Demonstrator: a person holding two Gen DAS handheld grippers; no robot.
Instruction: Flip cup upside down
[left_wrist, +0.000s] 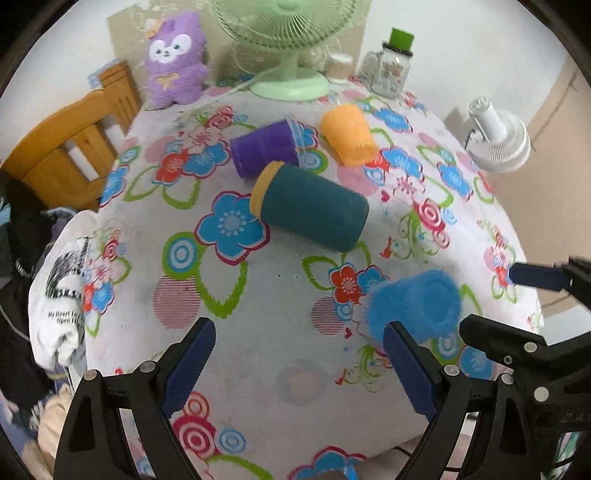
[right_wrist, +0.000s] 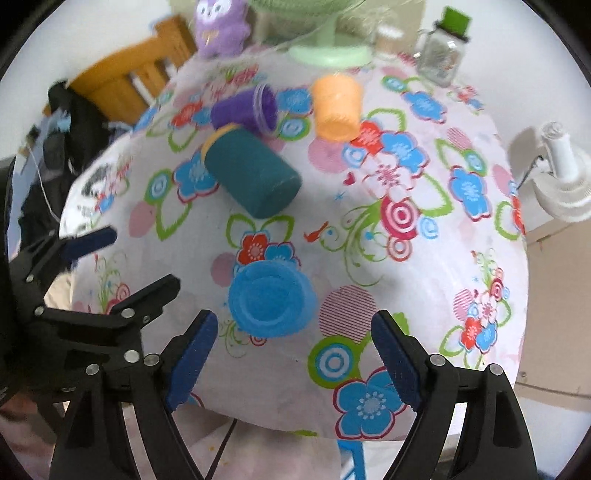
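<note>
In the left wrist view, the left gripper (left_wrist: 299, 363) fills the bottom of the frame with its jaws spread wide and nothing between them. The blue cup (left_wrist: 415, 304) stands in the lower right part, bottom up on the flowered worktop (left_wrist: 258, 288), just above the right finger of this gripper and a little blurred. At the right edge the right gripper (left_wrist: 532, 299) comes in; one of its blue pads is beside the cup but apart from it. In the middle of the frame a teal cup (left_wrist: 314, 208) with a yellow rim lies on its side. Above it a purple cup (left_wrist: 267, 147) also lies on its side, touching the teal one, and an orange cup (left_wrist: 349, 133) lies tilted to the right of it. At the top are a purple plush toy (left_wrist: 175, 61), a green fan (left_wrist: 288, 44) and a glass jar (left_wrist: 391, 68) with green lid.

In the right wrist view, the right gripper (right_wrist: 295, 363) is at the bottom, jaws wide apart and empty. The blue cup (right_wrist: 271, 297) is just above the gap, nearer to the left finger, its round base facing up. The left gripper (right_wrist: 122, 266) shows at the left edge, also open. The teal cup (right_wrist: 253, 179), purple cup (right_wrist: 245, 107) and orange cup (right_wrist: 336, 107) lie in the upper middle. A white fan (right_wrist: 561, 177) is at the right edge
</note>
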